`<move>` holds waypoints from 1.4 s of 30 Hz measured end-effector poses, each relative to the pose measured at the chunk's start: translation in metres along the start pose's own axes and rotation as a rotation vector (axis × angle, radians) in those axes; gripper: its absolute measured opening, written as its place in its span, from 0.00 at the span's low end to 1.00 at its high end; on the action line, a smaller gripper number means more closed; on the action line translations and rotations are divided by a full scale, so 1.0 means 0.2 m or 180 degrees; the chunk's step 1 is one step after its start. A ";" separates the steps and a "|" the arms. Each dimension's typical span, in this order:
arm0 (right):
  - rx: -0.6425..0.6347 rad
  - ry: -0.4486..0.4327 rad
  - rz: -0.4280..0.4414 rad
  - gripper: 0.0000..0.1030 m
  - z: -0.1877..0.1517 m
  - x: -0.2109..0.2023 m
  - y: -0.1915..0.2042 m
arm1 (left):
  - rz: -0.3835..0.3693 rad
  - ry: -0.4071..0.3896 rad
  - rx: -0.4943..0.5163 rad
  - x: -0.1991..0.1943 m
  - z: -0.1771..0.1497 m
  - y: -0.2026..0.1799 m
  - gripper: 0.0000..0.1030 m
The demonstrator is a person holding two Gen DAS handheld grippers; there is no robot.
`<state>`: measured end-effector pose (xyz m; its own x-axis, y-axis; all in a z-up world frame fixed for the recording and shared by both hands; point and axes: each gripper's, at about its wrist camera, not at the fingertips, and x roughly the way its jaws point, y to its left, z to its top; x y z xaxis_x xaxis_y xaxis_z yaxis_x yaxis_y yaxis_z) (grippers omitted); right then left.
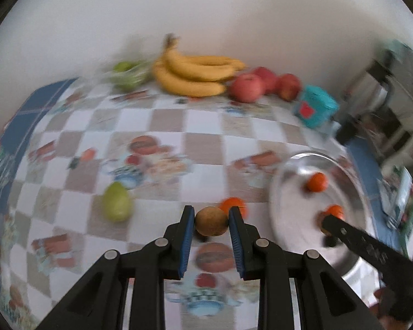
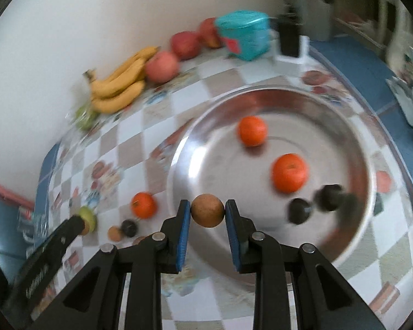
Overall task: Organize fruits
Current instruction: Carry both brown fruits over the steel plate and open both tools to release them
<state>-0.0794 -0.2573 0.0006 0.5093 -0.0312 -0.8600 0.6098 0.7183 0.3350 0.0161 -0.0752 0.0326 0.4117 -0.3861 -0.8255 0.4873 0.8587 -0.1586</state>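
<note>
My left gripper [image 1: 211, 221] is shut on a small brown round fruit [image 1: 211, 221] held above the checkered tablecloth. My right gripper [image 2: 208, 211] is shut on another brown round fruit [image 2: 208, 210] held over the near rim of a steel bowl [image 2: 352, 126]. The bowl holds two oranges [image 2: 252, 130] [image 2: 290, 172] and two dark fruits [image 2: 299, 210]. In the left wrist view the bowl [image 1: 286, 170] lies to the right. An orange [image 1: 232, 204] lies behind my left gripper, and a green pear [image 1: 116, 201] lies to its left.
Bananas [image 1: 195, 75], red apples [image 1: 247, 86], a bag of green fruit [image 1: 128, 75] and a teal box [image 1: 315, 108] line the wall. An orange [image 2: 143, 205], a dark fruit [image 2: 129, 228] and small brown fruits [image 2: 115, 233] lie left of the bowl.
</note>
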 end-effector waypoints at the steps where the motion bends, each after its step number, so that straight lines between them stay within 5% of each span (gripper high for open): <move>1: 0.0054 -0.0029 -0.0024 0.26 0.01 -0.01 -0.03 | -0.0061 -0.0020 0.0085 0.00 0.00 -0.04 0.27; 8: 0.0345 -0.0210 -0.0010 0.26 0.05 -0.06 -0.17 | -0.0443 0.0012 0.0550 0.02 0.00 -0.30 0.27; 20: 0.0280 -0.0538 -0.0220 0.26 0.17 -0.04 -0.23 | -0.0502 0.0095 0.0746 0.23 0.04 -0.51 0.27; 31: 0.0285 -0.0402 -0.0455 0.27 0.23 0.15 -0.33 | -0.0494 0.0202 0.0910 0.37 -0.01 -0.56 0.29; 36: 0.0283 -0.0391 -0.0498 0.29 0.23 0.15 -0.33 | -0.0534 0.0208 0.0968 0.36 -0.02 -0.58 0.50; 42: 0.0257 -0.0440 -0.0517 0.39 0.22 0.12 -0.32 | -0.0533 0.0164 0.0995 0.30 -0.01 -0.57 0.50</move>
<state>-0.0789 -0.3357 -0.0252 0.4755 -0.2409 -0.8461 0.7344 0.6382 0.2310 -0.0172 -0.1959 -0.0003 0.2707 -0.4883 -0.8296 0.7601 0.6373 -0.1271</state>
